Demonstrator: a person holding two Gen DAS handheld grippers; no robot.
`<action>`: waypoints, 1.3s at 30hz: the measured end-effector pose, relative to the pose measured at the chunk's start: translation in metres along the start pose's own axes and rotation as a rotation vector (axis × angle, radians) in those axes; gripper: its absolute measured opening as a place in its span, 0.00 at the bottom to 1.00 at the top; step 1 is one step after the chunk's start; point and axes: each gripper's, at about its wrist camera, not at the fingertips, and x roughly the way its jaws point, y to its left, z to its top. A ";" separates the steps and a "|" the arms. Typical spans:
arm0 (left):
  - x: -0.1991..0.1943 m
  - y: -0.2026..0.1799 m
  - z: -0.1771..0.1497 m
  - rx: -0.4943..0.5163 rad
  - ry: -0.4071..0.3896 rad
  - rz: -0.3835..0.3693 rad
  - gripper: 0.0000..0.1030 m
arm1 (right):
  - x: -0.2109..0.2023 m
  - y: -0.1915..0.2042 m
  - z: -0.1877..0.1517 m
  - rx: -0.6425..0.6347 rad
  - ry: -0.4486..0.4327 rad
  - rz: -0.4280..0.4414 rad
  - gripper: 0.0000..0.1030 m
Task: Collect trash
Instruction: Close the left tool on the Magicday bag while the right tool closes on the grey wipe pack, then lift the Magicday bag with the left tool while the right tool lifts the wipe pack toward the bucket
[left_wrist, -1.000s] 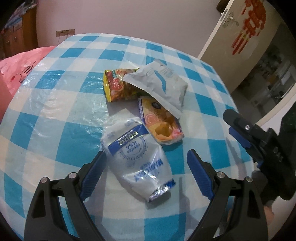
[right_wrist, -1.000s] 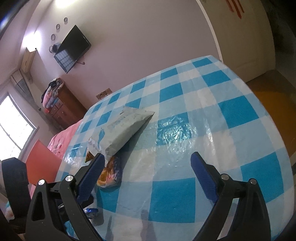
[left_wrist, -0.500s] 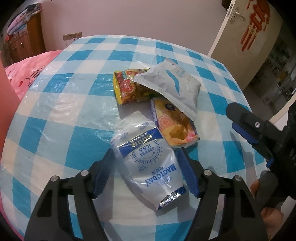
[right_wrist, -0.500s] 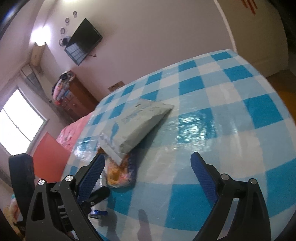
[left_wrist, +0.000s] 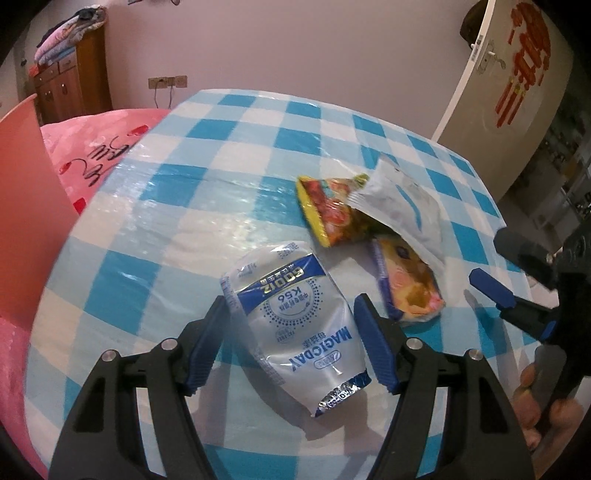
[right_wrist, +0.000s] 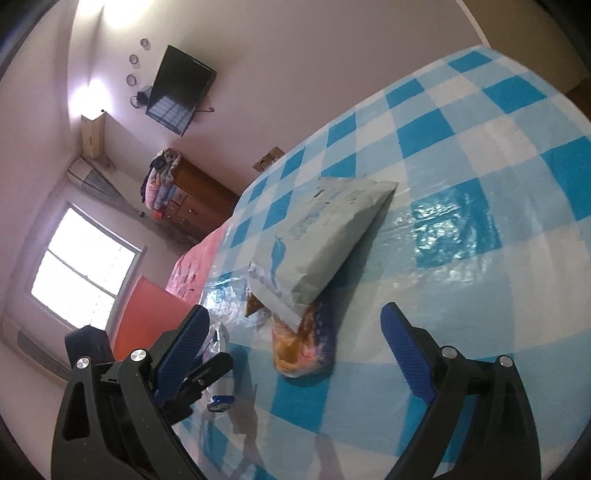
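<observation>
Left wrist view: the left claw (left_wrist: 291, 321) sits low in the middle of the frame, and its two blue pads pinch the white and blue pouch (left_wrist: 295, 325) from both sides. The claw's jaws have just been closing, and the pouch is between them. The pouch lies on the blue and white checked worktop (left_wrist: 207, 206) with its silver end pointing to the bottom of the frame. Right of it is an orange snack bag (left_wrist: 410, 291). Above that, a yellow and red snack bag (left_wrist: 332, 210) pokes out from under a grey mail bag (left_wrist: 402, 206). A pink bin (left_wrist: 26, 206) stands at the left edge. At the right edge the right claw (left_wrist: 517, 277) comes in, and a hand (left_wrist: 546, 410) holds it in the lower right corner.

Right wrist view: the right claw (right_wrist: 295, 343) is spread wide with nothing between its pads. It hangs over the worktop (right_wrist: 480, 177) near the bottom of the frame. The grey mail bag (right_wrist: 325, 236) is in the middle, lying partly on top of the orange snack bag (right_wrist: 299, 350). The left claw is at the lower left, with a bit of the pouch (right_wrist: 221, 384) showing beside it.
</observation>
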 end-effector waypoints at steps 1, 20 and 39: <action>0.000 0.002 0.000 0.003 -0.004 0.003 0.68 | 0.004 0.002 0.003 0.009 0.007 -0.015 0.90; -0.013 0.034 0.003 0.071 -0.069 -0.049 0.68 | 0.084 0.051 0.041 -0.142 0.046 -0.430 0.90; 0.001 0.047 0.001 0.047 -0.046 -0.103 0.68 | 0.114 0.061 0.047 -0.265 0.079 -0.602 0.94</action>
